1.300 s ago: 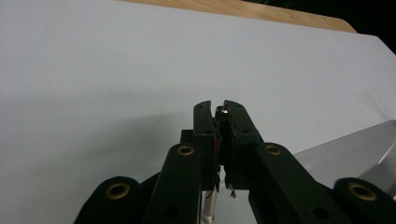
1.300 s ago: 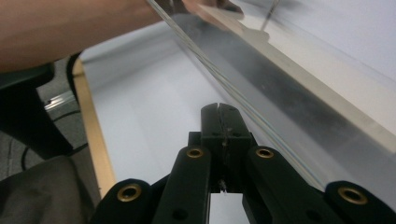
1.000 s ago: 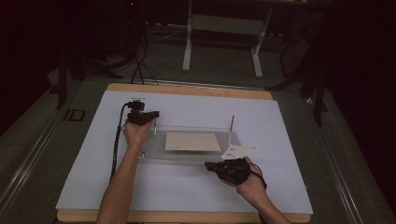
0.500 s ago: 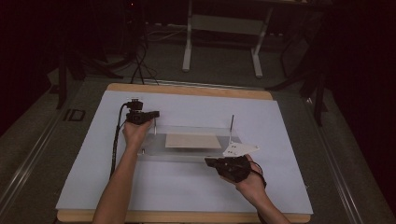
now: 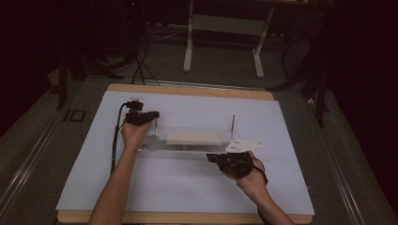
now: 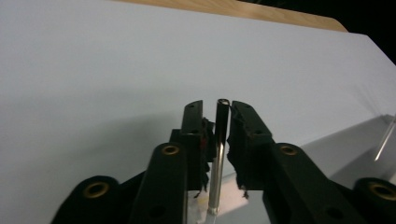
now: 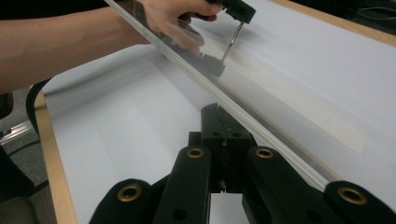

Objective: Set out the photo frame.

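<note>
At the left end of the clear tray (image 5: 187, 152), left gripper (image 6: 217, 122) closed on the upright metal pin (image 6: 218, 154) standing there. Along the tray's near edge, right gripper (image 7: 223, 128) closed empty, tips just beside the wall. Second pin (image 5: 233, 124) upright at the right end; tan sheet (image 5: 195, 137) flat inside; all mid-bench on white paper (image 5: 141, 187). Likely step: seating or drawing the left pin. Next: straight vertical travel, tray steadied.
</note>
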{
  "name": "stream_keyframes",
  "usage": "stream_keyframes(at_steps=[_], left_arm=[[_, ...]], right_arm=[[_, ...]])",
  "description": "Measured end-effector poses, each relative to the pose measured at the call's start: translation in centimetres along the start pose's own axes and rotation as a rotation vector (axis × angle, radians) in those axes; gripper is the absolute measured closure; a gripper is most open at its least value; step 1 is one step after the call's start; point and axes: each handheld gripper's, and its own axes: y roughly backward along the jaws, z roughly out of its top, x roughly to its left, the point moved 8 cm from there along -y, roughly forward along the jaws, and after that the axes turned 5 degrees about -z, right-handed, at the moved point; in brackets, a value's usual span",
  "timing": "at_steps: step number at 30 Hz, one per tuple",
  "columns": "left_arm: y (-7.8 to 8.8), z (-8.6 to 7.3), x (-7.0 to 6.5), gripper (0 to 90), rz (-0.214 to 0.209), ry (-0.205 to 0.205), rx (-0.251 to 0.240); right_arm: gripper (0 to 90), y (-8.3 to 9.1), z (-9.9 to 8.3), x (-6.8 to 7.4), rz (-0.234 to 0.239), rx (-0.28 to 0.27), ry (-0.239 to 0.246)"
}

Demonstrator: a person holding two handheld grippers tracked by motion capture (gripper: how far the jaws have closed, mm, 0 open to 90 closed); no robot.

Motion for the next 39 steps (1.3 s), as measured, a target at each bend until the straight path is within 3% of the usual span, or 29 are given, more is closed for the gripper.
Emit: stream_keyframes(at_steps=[12, 26, 39], left_arm=[[2.6, 0.7, -1.3, 65.3, -0.045, -0.094, -0.042], [6.1, 0.0, -2.3, 63.8, -0.078, -0.163, -0.129], [8.1, -1.6, -2.1, 61.8, -0.086, -0.202, -0.147]], right_arm=[[90.0, 0.1, 1.6, -0.8, -0.014, -0.025, -0.009], [90.0, -0.1, 3.1, -1.7, -0.020, -0.038, -0.027], [90.0, -0.3, 4.6, -2.8, -0.035, -0.053, -0.037]])
